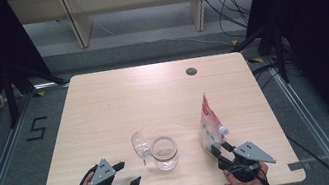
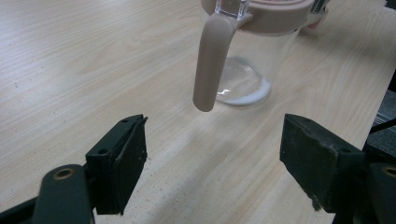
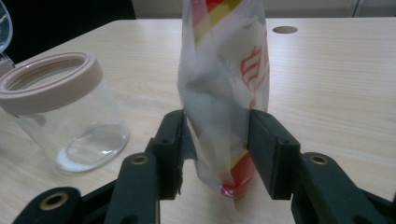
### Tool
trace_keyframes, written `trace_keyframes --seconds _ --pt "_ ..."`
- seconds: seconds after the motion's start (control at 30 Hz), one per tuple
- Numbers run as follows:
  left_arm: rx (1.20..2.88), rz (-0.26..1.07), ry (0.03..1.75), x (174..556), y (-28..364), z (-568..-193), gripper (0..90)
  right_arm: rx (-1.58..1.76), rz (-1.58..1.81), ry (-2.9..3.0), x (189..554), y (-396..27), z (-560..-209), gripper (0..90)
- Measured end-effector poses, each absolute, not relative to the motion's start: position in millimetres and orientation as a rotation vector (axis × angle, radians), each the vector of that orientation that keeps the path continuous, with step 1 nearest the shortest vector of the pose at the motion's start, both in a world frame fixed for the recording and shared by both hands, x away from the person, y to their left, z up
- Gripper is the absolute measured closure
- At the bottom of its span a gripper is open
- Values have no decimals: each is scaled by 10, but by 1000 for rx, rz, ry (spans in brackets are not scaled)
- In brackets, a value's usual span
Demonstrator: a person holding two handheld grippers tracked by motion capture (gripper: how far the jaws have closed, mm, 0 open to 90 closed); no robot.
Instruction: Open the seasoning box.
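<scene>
Pale wooden tabletop (image 1: 104,107) is carrying our work: our right tool (image 3: 215,140) is pinching the upright pouch (image 3: 224,93), with the open jar (image 1: 165,153) sitting just left; our left tool (image 2: 212,154) is idling spread beside the jar's handle (image 2: 210,60).

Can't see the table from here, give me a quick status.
Right hand-held gripper shut on refill pouch. Left hand-held gripper open, facing jar handle. Jar lid open, nothing in the way.

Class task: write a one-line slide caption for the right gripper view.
Right gripper clamps a standing pouch beside an open clear jar.
</scene>
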State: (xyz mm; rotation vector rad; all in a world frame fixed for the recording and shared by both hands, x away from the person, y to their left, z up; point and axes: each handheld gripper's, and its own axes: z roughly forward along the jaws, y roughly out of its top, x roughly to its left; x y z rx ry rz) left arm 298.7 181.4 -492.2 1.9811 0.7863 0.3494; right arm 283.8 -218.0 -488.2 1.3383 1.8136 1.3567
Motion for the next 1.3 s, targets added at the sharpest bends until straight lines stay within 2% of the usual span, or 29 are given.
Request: trace_keyframes --seconds 0.5,0.63,1.3 --pt "1970 343 783 2992 1807 -4932 230 1313 1396 1890 2776 -2150 -4912 666" --pt "1986 349 785 2987 1810 -4923 229 1283 1432 1906 2759 -2081 -4935 717" --pt "1979 346 782 2989 1814 -4923 228 1203 1436 1977 2834 -1823 -4947 724"
